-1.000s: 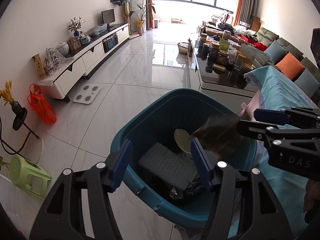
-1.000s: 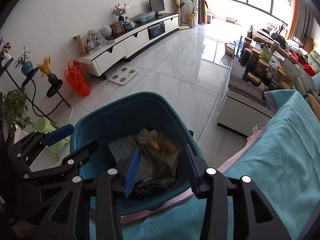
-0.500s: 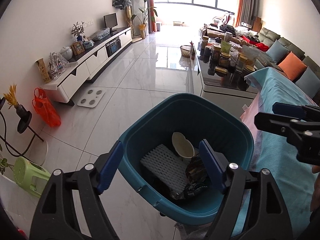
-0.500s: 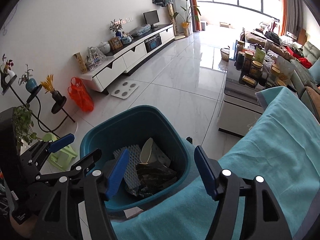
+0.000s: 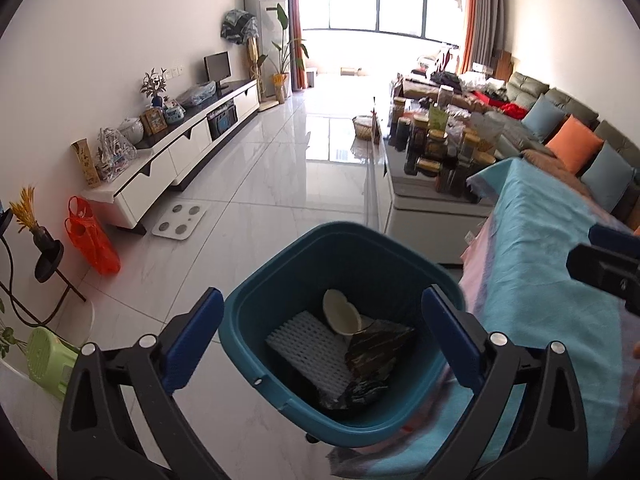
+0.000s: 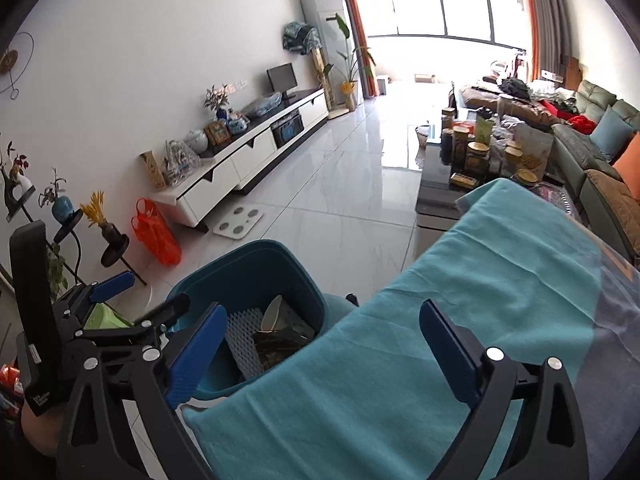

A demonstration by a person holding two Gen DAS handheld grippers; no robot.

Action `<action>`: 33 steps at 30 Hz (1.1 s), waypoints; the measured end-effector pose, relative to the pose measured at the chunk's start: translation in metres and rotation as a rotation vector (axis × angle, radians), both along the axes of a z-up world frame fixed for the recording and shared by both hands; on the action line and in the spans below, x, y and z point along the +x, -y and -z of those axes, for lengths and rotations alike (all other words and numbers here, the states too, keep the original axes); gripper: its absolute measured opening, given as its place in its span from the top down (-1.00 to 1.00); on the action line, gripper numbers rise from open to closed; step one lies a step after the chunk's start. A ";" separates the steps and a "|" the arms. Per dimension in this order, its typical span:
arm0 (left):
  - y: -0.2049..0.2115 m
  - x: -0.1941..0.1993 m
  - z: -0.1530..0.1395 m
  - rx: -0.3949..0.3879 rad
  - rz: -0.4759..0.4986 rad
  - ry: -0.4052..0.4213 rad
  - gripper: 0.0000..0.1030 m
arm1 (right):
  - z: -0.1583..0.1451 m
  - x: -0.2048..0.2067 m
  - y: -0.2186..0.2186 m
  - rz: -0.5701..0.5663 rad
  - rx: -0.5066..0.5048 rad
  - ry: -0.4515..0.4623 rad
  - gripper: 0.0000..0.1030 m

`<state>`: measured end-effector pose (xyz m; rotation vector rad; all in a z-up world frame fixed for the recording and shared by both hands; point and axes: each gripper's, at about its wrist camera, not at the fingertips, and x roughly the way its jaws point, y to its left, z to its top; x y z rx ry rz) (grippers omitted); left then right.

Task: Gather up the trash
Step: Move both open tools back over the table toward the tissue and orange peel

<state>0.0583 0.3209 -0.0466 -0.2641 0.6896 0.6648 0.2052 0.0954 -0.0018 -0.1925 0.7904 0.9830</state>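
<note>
Left claw [image 5: 322,338]: hanging wide apart and holding nothing, its blue pads framing the bin at lower centre of the left view.
Right claw [image 6: 322,346]: also spread wide and gripping nothing, hovering over the teal cloth at the bottom of the right view; its left pad is overlapping the bin's edge in the picture.
Bin [image 5: 256,322]: teal, sitting on the floor, pressing right against the cloth-covered table at lower right.
Trash in the bin: a dark crumpled wrapper [image 5: 376,346] is lying on top at the right side, a white foam net [image 5: 302,344] is lying just beside it to the left, and a pale round lid [image 5: 340,314] is leaning above them.
Teal cloth [image 6: 460,292]: covering the table, filling the lower right of the right view.
Floor [image 5: 248,208]: glossy white tiles, running up the centre toward the bright window.
Orange bag [image 5: 92,236]: slumping at middle left, beside the white TV cabinet [image 5: 176,156].
</note>
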 end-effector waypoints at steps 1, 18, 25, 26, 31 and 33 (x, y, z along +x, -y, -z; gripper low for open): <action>0.004 -0.002 -0.005 -0.002 0.006 0.020 -0.89 | -0.003 -0.002 0.008 0.005 0.013 0.008 -0.84; 0.135 -0.003 -0.082 0.021 0.305 0.325 -0.89 | -0.020 -0.032 0.183 0.298 0.157 0.132 -0.87; 0.203 0.019 -0.075 -0.023 0.481 0.335 -0.89 | -0.016 -0.050 0.260 0.449 0.153 0.209 -0.87; 0.214 0.022 -0.074 -0.027 0.511 0.338 -0.89 | -0.015 -0.052 0.273 0.481 0.144 0.224 -0.87; 0.256 0.036 -0.065 -0.059 0.612 0.340 -0.89 | -0.006 -0.060 0.331 0.608 0.121 0.231 -0.87; 0.274 0.046 -0.059 -0.080 0.665 0.333 -0.89 | -0.002 -0.058 0.351 0.656 0.114 0.222 -0.87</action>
